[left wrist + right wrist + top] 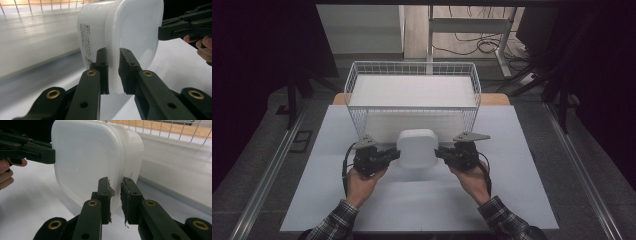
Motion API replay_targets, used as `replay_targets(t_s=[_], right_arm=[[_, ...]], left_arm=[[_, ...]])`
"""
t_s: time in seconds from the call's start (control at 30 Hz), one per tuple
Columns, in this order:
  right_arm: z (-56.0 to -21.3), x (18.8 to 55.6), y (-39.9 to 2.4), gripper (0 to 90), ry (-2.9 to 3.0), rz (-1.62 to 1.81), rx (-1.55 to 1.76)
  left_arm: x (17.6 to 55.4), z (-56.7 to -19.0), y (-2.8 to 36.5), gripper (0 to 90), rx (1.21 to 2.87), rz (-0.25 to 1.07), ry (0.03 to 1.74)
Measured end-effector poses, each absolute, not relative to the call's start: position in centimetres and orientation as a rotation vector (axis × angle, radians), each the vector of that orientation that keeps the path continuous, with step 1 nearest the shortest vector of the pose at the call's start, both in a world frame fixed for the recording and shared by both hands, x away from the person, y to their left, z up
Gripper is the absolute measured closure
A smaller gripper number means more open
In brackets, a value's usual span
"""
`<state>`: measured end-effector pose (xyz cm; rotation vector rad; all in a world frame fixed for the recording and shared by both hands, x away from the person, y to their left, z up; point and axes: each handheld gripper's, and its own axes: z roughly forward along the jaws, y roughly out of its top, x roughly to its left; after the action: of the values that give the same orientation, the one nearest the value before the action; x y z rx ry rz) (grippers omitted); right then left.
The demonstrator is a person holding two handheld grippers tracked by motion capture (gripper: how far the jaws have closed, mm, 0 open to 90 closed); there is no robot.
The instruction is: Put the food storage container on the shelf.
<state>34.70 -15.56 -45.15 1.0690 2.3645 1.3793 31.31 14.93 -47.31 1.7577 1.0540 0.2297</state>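
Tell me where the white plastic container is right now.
In the high view the white plastic container sits mid-table, gripped at its rim between the left gripper and right gripper, just in front of the wire basket.

- We are looking down at a table [362,210] wearing a pale, whitish cover.
- We are seeing a white wire basket [357,80] sitting at its far end, with a strip of bare wood [494,99] peeking out beside the basket's back corners.
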Motion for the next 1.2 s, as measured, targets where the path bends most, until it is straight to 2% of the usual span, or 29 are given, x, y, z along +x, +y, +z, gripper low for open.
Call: replay_targets(t_s=[0.57,0.87,1.2], right_arm=[[-46.1,39.4,-14.4,76.3,2.313,1.356,1.099],[-47.6,40.7,-14.0,76.0,2.316,1.35,1.148],[-47.3,41.2,-14.0,74.9,2.318,1.367,1.141]], left_arm=[[36.0,-48.1,15.2,78.7,1.761,0.26,1.088],[37.3,-49.0,15.1,78.1,1.754,0.253,1.136],[38.0,-49.2,15.1,76.8,1.742,0.249,1.145]])
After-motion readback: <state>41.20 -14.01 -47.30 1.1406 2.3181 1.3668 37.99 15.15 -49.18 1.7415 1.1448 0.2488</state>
